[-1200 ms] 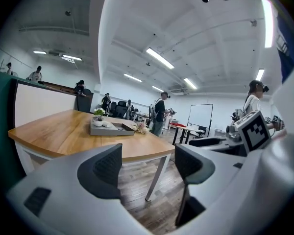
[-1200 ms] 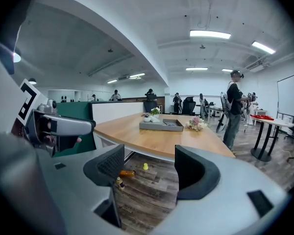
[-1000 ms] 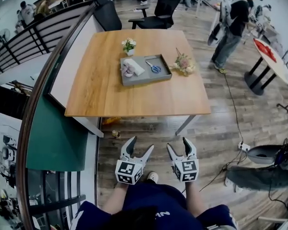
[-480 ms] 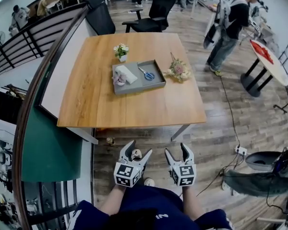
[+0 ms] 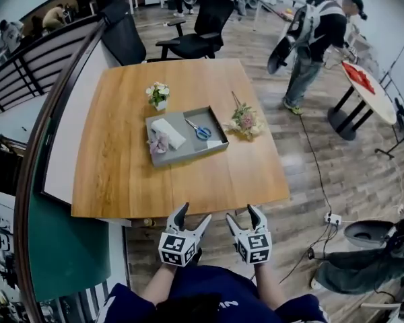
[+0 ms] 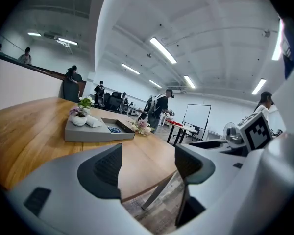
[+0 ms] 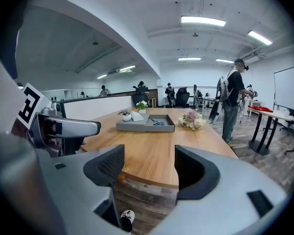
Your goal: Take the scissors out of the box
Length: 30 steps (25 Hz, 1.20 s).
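Note:
Blue-handled scissors (image 5: 200, 130) lie in the right half of a flat grey box (image 5: 209, 149) on a wooden table (image 5: 121, 173). The same scissors (image 7: 158, 123) and box (image 7: 137, 127) show far off in the right gripper view, and the scissors (image 6: 114, 129) and box (image 6: 88, 133) in the left gripper view. My left gripper (image 5: 192, 219) and right gripper (image 5: 242, 217) are both open and empty. They hang side by side just off the table's near edge, well short of the box.
In the box's left half sit a white roll (image 5: 168, 133) and a small pink flower pot (image 5: 157, 143). A white-flower pot (image 5: 159, 95) stands behind the box, a dried bouquet (image 5: 244, 121) to its right. Black chairs (image 5: 195, 29) stand beyond the table. A person (image 5: 310, 42) stands at the right.
The table and box have drawn closer in the head view; both grippers have come up to the table's near edge. Their jaws stay open.

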Tool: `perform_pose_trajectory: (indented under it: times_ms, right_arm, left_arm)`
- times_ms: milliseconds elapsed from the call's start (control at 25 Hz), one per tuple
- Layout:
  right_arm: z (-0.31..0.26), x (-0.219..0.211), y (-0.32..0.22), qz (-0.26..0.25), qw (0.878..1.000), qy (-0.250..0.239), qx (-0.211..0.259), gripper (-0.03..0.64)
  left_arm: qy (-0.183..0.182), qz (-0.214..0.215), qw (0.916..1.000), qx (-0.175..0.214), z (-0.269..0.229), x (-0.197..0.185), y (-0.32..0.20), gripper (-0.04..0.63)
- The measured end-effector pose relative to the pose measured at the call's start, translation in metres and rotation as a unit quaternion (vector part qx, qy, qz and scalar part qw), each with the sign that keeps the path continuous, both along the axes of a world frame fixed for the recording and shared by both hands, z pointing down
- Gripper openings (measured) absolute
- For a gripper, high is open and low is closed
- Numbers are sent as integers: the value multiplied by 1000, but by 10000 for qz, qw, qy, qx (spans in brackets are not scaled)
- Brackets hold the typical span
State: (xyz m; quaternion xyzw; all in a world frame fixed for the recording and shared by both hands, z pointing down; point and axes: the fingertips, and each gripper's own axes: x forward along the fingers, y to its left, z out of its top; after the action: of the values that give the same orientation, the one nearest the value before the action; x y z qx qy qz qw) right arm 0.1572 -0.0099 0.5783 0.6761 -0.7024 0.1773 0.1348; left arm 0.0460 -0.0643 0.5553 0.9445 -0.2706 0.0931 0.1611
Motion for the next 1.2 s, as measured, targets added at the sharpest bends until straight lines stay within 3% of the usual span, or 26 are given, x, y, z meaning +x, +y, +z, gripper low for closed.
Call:
perform_pose_trajectory:
  times_ms: [320, 760, 920, 1200]
  right_arm:
    - [-6, 8, -76, 244, 9996, 115, -26, 299]
    - [14, 8, -117, 407, 9990, -11, -188, 302]
    - [11, 15, -129, 400, 9991, -65, -148, 301]
    - [7, 33, -165, 61, 9999, -108, -87, 301]
  left_arm:
    - [-4, 383, 9993, -56, 0, 20, -82, 334]
    - [8, 650, 9979, -76, 4, 37, -125, 327]
    - [-129, 576, 9981, -156, 8, 35, -130, 325]
    - [-125, 62, 9997, -225, 10, 39, -158, 325]
